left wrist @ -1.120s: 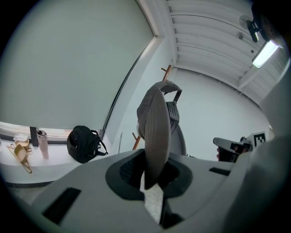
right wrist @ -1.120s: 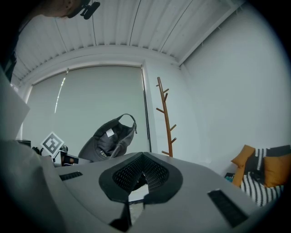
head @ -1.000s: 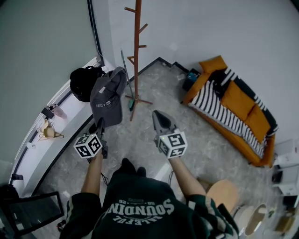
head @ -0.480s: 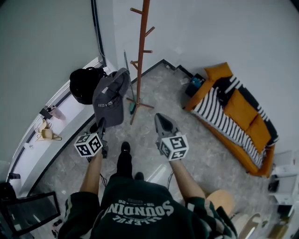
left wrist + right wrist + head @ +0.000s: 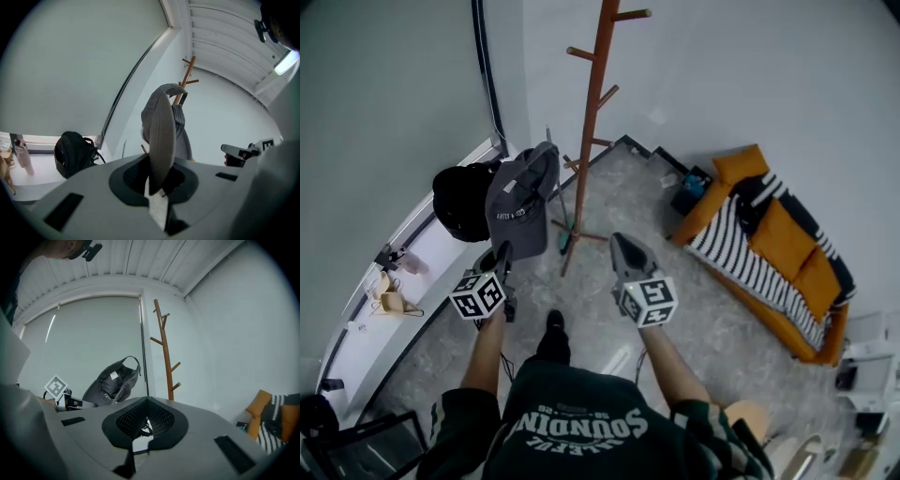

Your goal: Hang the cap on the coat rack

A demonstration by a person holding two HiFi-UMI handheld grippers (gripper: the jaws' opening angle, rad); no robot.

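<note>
A dark grey cap [image 5: 521, 199] stands upright above my left gripper [image 5: 501, 251], which is shut on its brim. In the left gripper view the brim [image 5: 162, 136] rises edge-on from between the jaws. The brown wooden coat rack [image 5: 592, 131] stands in the room corner, just right of the cap and beyond it, with bare pegs up its pole. My right gripper [image 5: 618, 240] is shut on nothing, level with the left one and right of the rack's foot. The right gripper view shows the rack [image 5: 164, 352] ahead and the cap [image 5: 114, 381] to its left.
A black backpack [image 5: 460, 198] sits on the white window ledge [image 5: 420, 272] left of the cap. An orange sofa with a striped throw [image 5: 767, 249] lines the right wall. Small items lie on the ledge at the left. Grey floor [image 5: 609, 309] lies between me and the rack.
The rack now reaches higher in the head view and shows more pegs. The cap stays in the left gripper, slightly higher and closer to the pole. The person's foot has shifted.
</note>
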